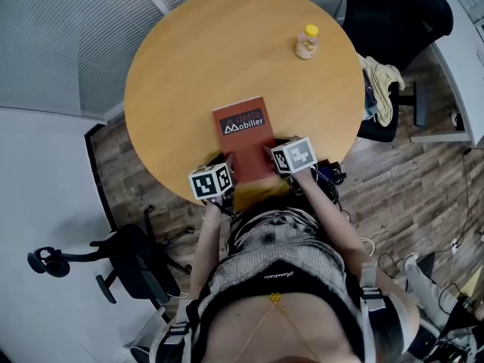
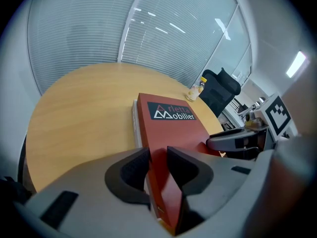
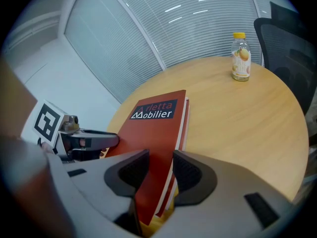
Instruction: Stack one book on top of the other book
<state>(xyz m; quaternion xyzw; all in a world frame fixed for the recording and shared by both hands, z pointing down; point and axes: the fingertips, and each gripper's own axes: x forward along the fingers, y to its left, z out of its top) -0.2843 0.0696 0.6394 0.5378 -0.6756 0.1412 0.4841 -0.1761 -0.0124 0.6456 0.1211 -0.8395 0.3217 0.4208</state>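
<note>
A red book (image 1: pixel 243 138) printed "Arletta Mobilier" lies near the front edge of the round wooden table (image 1: pixel 181 74). A second book (image 2: pixel 134 120) sits under it; only its edges show, and it appears as a red edge (image 3: pixel 186 118) in the right gripper view. My left gripper (image 1: pixel 227 178) is shut on the red book's (image 2: pixel 171 125) near left corner, with its pads (image 2: pixel 133 170) against it. My right gripper (image 1: pixel 274 156) is shut on the near right corner of the red book (image 3: pixel 156 128), which fills the space between its jaws. Each gripper shows in the other's view.
A small bottle with a yellow cap (image 1: pixel 307 41) stands at the table's far right. A black office chair (image 1: pixel 393 13) with cloth draped over it is beyond the table's right side. Another black chair (image 1: pixel 128 263) stands low on the left. Blinds cover the glass wall behind.
</note>
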